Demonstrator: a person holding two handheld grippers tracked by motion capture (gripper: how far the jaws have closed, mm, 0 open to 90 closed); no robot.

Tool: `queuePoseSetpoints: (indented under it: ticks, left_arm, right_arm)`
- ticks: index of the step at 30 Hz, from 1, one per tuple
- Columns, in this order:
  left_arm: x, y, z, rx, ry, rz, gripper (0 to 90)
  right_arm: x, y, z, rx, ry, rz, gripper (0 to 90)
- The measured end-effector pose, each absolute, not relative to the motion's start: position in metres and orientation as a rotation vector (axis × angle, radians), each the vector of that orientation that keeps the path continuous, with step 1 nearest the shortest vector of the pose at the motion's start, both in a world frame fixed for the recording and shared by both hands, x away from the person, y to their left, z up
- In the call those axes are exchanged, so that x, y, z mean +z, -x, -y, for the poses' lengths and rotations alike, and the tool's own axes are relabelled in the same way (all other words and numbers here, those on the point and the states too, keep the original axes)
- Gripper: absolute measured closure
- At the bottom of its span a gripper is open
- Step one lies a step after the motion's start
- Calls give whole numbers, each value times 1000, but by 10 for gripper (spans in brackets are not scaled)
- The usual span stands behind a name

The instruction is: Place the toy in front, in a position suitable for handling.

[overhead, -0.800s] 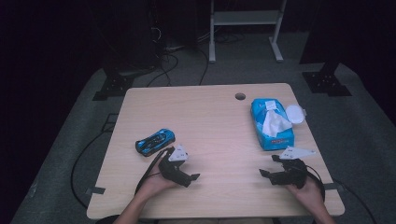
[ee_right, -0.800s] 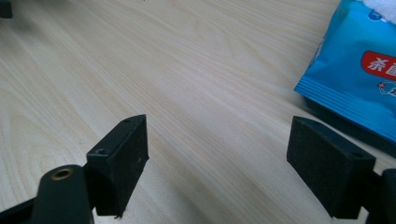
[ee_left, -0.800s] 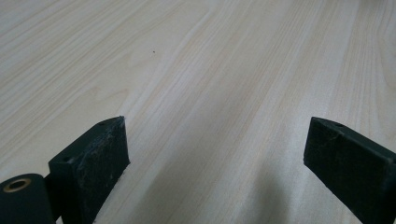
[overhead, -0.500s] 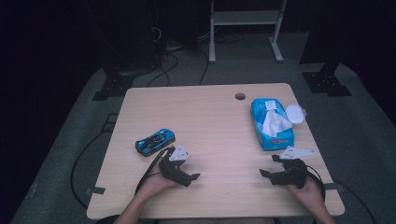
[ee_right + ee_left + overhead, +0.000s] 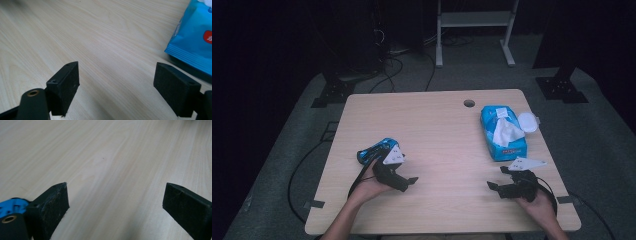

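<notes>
With both tongs released and empty over the surface (image 5: 437, 125), the left tongs (image 5: 404, 180) should probably swing back to the blue toy car (image 5: 374, 150) just behind them, while the right tongs (image 5: 499, 185) wait beside the wipes pack (image 5: 502, 132).

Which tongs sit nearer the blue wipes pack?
Right. The right tongs rest just below the blue wipes pack, open and empty. The left tongs lie far across the table, beside a blue toy car.
</notes>
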State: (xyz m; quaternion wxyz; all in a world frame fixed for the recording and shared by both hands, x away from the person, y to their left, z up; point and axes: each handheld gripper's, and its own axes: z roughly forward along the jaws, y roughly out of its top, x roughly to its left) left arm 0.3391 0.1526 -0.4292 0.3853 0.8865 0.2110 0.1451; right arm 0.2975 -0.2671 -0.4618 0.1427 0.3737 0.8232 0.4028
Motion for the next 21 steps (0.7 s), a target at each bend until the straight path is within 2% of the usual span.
queuePoseSetpoints:
  ticks: [4,21]
  left_arm:
    - [-418,-346,-163,448,-2306,-522,60]
    - [-394,-390,-218,508,-2340,-687,64]
  right_arm:
    - [-461,-297,266,1177,-1079,-2372,196]
    - [-453,-295,272,1196,-1083,-2348,196]
